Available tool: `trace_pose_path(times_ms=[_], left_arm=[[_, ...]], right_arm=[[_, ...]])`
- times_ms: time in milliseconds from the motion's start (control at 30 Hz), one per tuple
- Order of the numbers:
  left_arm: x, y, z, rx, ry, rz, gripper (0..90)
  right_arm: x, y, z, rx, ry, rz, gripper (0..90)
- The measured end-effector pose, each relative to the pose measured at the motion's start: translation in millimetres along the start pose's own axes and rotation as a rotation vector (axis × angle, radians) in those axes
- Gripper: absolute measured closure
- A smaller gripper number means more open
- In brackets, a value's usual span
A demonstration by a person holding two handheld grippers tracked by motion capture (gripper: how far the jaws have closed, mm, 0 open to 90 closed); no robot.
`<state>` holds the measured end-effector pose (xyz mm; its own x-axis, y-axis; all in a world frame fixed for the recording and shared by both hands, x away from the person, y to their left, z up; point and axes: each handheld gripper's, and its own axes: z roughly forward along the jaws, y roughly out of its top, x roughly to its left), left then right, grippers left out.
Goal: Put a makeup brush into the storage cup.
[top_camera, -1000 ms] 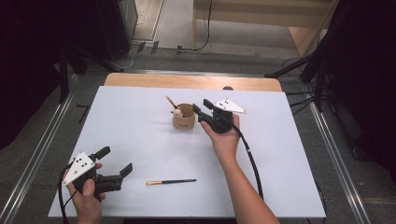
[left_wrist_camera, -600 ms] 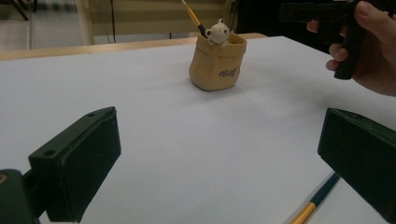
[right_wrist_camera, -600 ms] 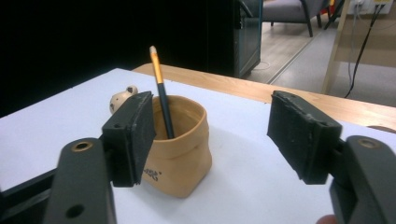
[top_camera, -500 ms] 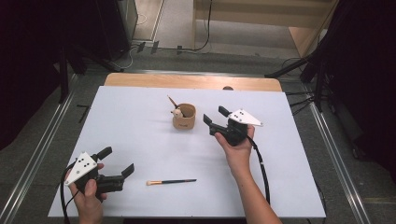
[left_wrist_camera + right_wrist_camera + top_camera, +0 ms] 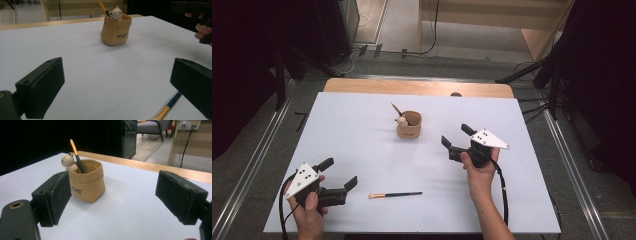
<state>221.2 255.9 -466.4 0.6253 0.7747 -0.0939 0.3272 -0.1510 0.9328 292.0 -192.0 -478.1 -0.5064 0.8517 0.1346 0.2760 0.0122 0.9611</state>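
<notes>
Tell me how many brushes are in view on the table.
2. One brush lies flat on the white table, near the front edge. The other brush stands in the tan cup; the cup may hide more.

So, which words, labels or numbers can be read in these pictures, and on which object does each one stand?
Dark script word on the front of the tan pen holder: too blurred to read for certain; it looks like "Willy" in the left gripper view.
No other words, numbers or signs are readable on the brush, the table or the grippers.
</notes>
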Motion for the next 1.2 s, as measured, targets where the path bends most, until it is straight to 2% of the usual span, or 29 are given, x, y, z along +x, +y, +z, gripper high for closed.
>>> trace_pose_path(times_ms=[100, 267, 400, 633, 867, 1000, 1100, 1200], left_arm=[[0.4, -0.1, 0.3, -0.005, 0.002, -0.005, 0.0], [1.4, -0.3, 0.5, 0.004, 0.008, 0.0, 0.0], [2.1, -0.5, 1.5, 0.002, 0.003, -0.009, 0.0], [0.4, -0.5, 3.8, 0.006, -0.002, -0.011, 0.0], [-0.5, -3.9, 7.3, 0.024, -0.014, -0.014, 0.0], [1.9, -3.1, 8.0, 0.008, -0.027, -0.04, 0.0], [3.9, -3.5, 11.9, 0.021, -0.029, -0.035, 0.0], [6.3, -4.1, 14.8, 0.022, -0.038, -0.048, 0.0]], right_arm=[[-0.7, -3.7, -8.1, 0.003, -0.004, -0.013, 12.7], [-2.2, -8.1, -22.1, 0.015, 0.003, -0.008, 9.6], [-4.6, -12.3, -32.1, 0.037, -0.002, -0.001, 0.0], [-14.1, -18.1, -53.7, 0.035, -0.004, 0.004, 0.0], [-20.6, -27.8, -78.5, 0.045, -0.012, -0.02, 0.0], [-25.1, -34.7, -92.3, 0.037, -0.018, -0.016, 0.0], [-29.6, -38.6, -101.8, 0.036, -0.031, -0.008, 0.0], [-33.8, -40.3, -111.0, 0.026, -0.036, 0.0, 0.0]])
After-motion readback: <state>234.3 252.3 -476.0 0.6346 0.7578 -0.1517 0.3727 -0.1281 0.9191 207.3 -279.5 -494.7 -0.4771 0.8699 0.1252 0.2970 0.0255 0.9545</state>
